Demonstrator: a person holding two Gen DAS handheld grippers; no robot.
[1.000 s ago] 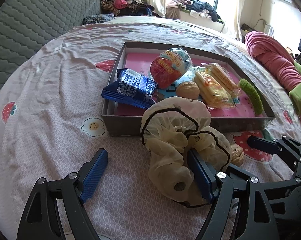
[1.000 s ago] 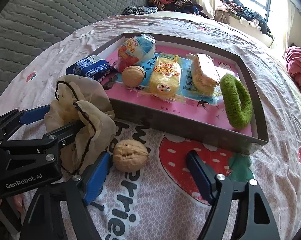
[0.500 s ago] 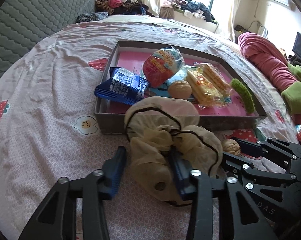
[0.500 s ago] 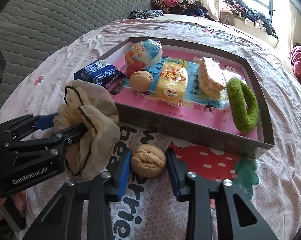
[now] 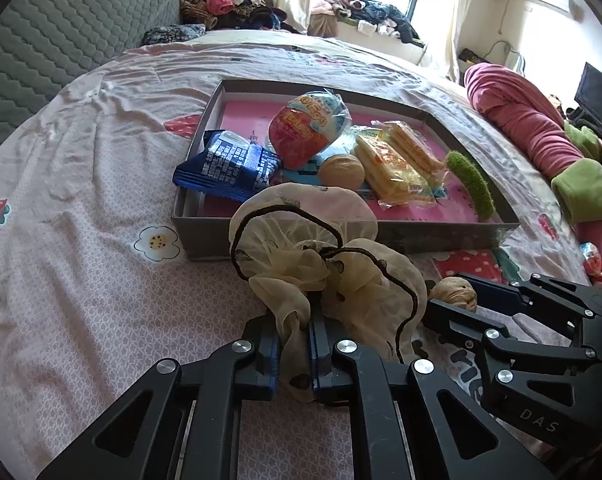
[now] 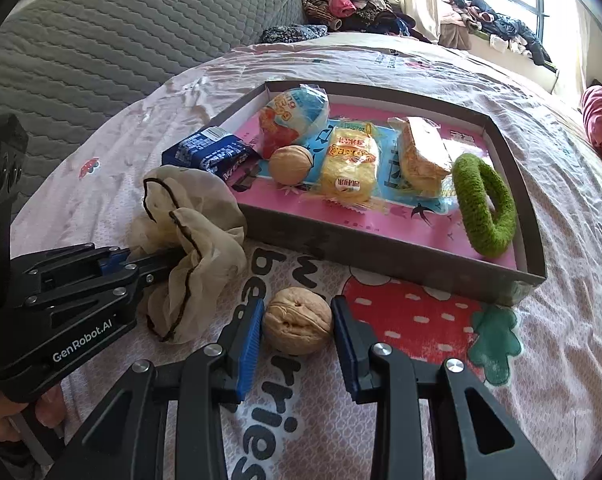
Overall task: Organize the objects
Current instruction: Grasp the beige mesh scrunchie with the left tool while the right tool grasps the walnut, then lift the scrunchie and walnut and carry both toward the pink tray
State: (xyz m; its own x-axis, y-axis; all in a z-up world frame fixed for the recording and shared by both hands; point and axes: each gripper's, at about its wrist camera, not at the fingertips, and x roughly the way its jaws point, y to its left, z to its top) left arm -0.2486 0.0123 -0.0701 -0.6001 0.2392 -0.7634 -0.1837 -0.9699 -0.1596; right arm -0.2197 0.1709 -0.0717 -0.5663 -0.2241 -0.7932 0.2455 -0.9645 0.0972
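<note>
Loose walnut on the bedsheet just in front of the grey tray, bracketed by the right tool, pads touching or nearly touching both sides. Beside it, cream gauze scrunchie pinched at its lower fold by the left tool, closed narrow on the fabric. Inside the tray already: second walnut, snack packets, green scrunchie, blue packet overhanging the rim. Best handled by squeezing the round shell squarely to stop rolling, lifting clear of the tray wall, setting down in bare pink space.
</note>
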